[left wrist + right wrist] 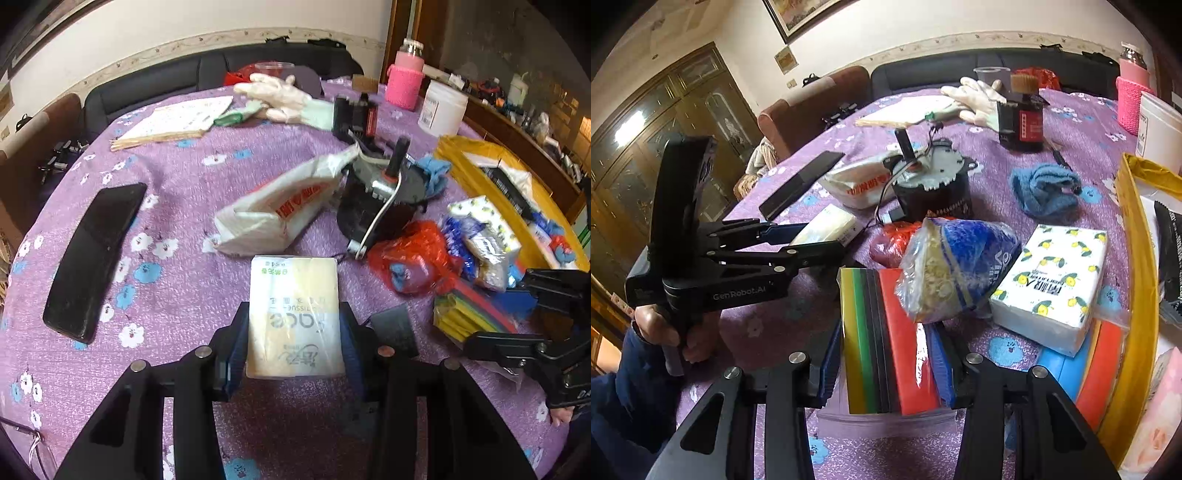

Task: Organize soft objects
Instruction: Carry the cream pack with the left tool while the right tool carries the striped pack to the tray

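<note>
Worktop (177,206) under purple flowered cloth, clutter spread wide; we judge sorting barely begun.
Yellow box (1141,295) at 3 o'clock, looks like our drop spot, partly filled.
Lemon-print tissue pack (1052,280), blue towel (1043,190), glove (273,96) lie loose at 12 to 2 o'clock.
Right claw (886,363) clamped on coloured sponge pack (882,343), narrow gap.
Left claw (293,339) pinching yellow tissue pack (295,314), centre front, not yet lifted.

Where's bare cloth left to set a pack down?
Free: the purple cloth between the black phone, the booklet and the white bag; also the near edge below the phone. Crowded: right side, around the motor, red bag and yellow tray.
</note>
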The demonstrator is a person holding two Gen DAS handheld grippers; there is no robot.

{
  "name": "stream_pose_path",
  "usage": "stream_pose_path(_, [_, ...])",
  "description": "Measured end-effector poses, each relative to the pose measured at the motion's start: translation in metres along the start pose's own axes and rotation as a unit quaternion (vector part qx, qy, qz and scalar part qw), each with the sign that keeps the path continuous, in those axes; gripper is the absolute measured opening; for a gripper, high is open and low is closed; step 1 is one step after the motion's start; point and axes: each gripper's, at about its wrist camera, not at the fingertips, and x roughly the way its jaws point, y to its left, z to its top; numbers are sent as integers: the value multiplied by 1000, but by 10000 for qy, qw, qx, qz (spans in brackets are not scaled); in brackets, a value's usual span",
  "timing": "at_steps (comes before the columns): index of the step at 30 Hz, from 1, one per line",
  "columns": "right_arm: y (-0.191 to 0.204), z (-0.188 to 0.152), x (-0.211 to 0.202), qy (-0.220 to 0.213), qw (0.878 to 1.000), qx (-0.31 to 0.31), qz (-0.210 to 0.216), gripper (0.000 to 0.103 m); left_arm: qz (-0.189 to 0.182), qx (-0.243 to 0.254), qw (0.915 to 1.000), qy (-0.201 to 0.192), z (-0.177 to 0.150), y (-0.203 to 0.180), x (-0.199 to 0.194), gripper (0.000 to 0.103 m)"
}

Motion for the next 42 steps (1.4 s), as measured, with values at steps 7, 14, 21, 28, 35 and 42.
stream_pose_path(7, [-1, 5, -20, -438, 9986, 102, 295, 47, -249, 79, 9973, -688, 2, -9, -29, 44])
stream_pose_path(14, [1, 7, -19, -370, 9985, 51, 411, 47, -222, 29, 9970, -744, 3, -13, -31, 44])
stream_pose_path(21, [11, 3, -2, 142, 9996, -242, -7, 71, -175, -35, 9975, -688, 3, -8, -28, 44])
stream_pose_path(28, [25, -8, 14, 387, 9950, -744, -541, 44, -148, -26, 9974, -701, 3, -9, -28, 44])
stream_pose_path(35, [29, -3, -13, -302, 9964, -746, -277, 43, -153, -17, 9967, -802, 4, -8, -32, 44])
stream_pose_path(42, [13, 10, -39, -1033, 9943, -265, -85, 43, -188, -4, 9949, -990, 4, -11, -39, 44])
